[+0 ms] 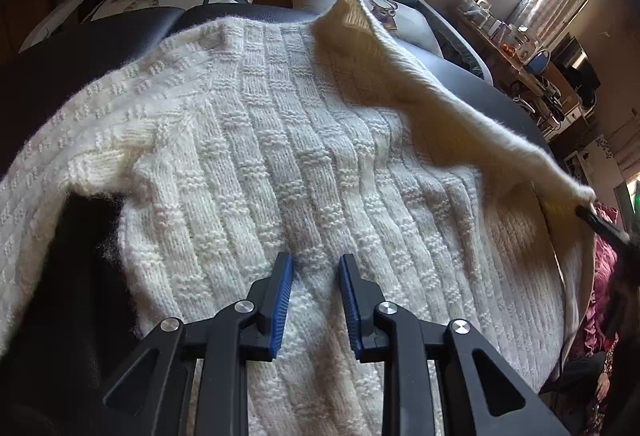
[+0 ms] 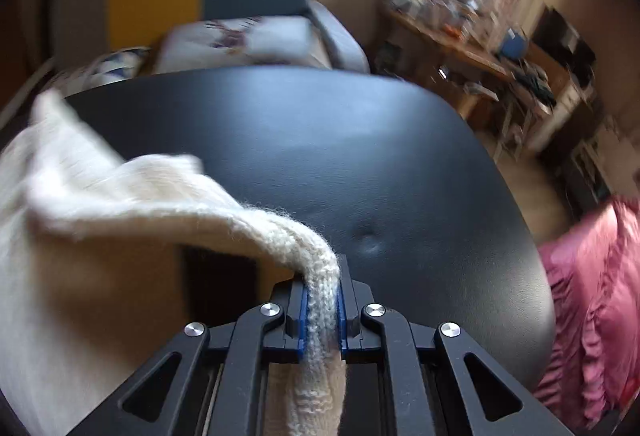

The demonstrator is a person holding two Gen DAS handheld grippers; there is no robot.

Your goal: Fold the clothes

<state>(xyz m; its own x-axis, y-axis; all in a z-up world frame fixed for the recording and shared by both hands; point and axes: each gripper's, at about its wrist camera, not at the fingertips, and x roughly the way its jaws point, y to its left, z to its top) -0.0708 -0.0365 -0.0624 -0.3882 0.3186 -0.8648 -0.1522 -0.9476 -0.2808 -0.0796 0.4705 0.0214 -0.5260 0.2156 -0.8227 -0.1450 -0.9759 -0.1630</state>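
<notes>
The white knit sweater point(image 1: 280, 140) lies spread on the black tabletop point(image 2: 360, 156). The left hand-held gripper point(image 1: 316, 276) hovers over the sweater's near middle, jaws partly open with nothing between them. The right hand-held gripper point(image 2: 322, 300) is clamped on the sweater's sleeve point(image 2: 304, 248), which stretches lifted off the tabletop at the right side.

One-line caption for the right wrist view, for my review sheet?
Right tool clamps the white knit sweater's edge, pulling it across the black table.
</notes>
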